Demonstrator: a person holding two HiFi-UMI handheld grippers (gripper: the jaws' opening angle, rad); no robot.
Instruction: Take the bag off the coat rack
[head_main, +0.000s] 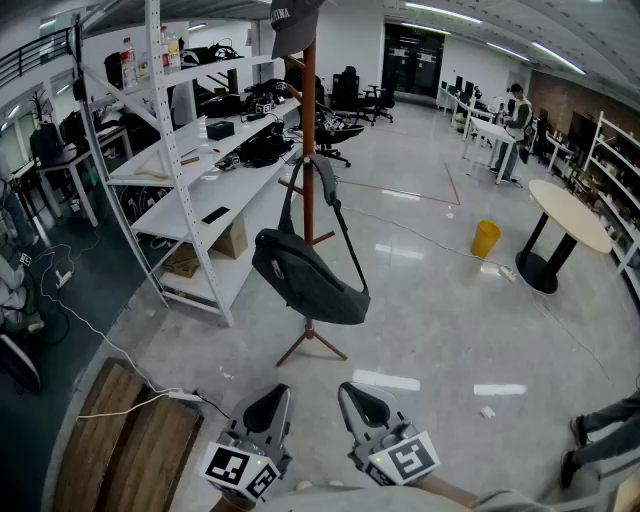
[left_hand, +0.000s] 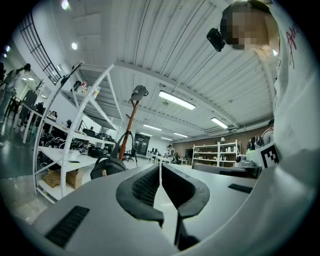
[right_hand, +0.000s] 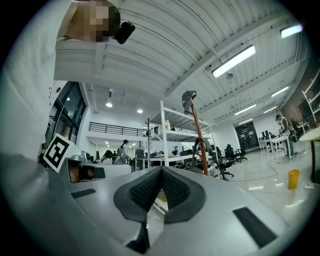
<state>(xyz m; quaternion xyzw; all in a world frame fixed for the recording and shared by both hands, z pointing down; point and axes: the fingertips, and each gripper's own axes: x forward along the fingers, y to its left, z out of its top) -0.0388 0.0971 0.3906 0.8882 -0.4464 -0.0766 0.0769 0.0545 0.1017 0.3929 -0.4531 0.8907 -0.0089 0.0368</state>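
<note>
Both grippers are held low and level, jaws together with nothing between them. The left gripper (head_main: 268, 405) and the right gripper (head_main: 362, 405) sit side by side, and each gripper view shows the pads meeting at the tips.

The dark grey fabric sling bag (head_main: 305, 275) hangs ahead of and above both grippers, well apart from them. Its strap runs up to a peg on the slim brown wooden coat rack (head_main: 309, 150). From the left gripper the bag lies ahead and to the left of the jaws. From the right gripper the rack pole stands ahead and to the right. Task judged not yet started — no contact with bag or strap.

Risks, as judged from this position:
- The jaws are closed, so reaching the strap this way would only push the bag and set it swinging on its peg.
- The rack stands on thin splayed legs. A pull towards the grippers, rather than a lift up off the peg, could tip the whole rack.
- A dark grey cap (head_main: 293, 22) sits on top of the pole and could be shaken off by any jolt.
- The white metal shelving unit (head_main: 170, 150) stands ahead and to the left of the left gripper, near the rack — a swinging bag or tipping pole could strike it.
- A grip on the soft bag body may slip, so the strap looks the surer hold.
</note>
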